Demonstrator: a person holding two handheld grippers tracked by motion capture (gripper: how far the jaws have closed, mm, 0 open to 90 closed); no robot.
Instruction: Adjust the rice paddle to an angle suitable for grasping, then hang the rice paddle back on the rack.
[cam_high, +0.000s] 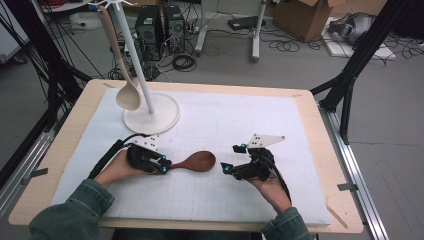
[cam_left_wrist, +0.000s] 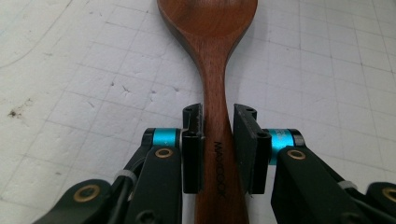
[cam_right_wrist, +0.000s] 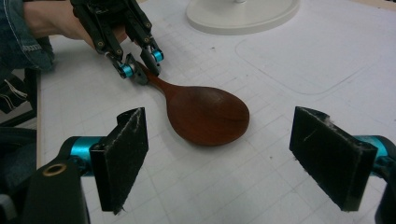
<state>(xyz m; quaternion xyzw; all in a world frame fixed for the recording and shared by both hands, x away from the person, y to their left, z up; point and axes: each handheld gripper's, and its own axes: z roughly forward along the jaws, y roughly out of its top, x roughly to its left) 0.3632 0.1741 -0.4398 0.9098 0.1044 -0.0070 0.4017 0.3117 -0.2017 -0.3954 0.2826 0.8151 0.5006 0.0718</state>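
Observation:
A dark brown wooden spoon (cam_high: 199, 161) lies on the white gridded mat (cam_high: 235, 120), bowl toward the middle of the table. My left gripper (cam_high: 164, 167) is shut on its handle. In the left gripper view the two black pads press the handle from both sides, and the spoon (cam_left_wrist: 215, 56) runs straight ahead, bowl far. My right gripper (cam_high: 231, 158) stands open just right of the bowl, jaws wide and bare. In the right gripper view the spoon (cam_right_wrist: 208, 114) lies ahead between those jaws, with the left gripper (cam_right_wrist: 140, 65) on its handle beyond.
A white stand (cam_high: 152, 114) with a round base rises at the mat's back left, and a pale wooden spoon (cam_high: 122, 70) hangs from it. The wooden table (cam_high: 320, 150) rims the mat. Cables, computer cases and a cardboard box lie on the floor behind.

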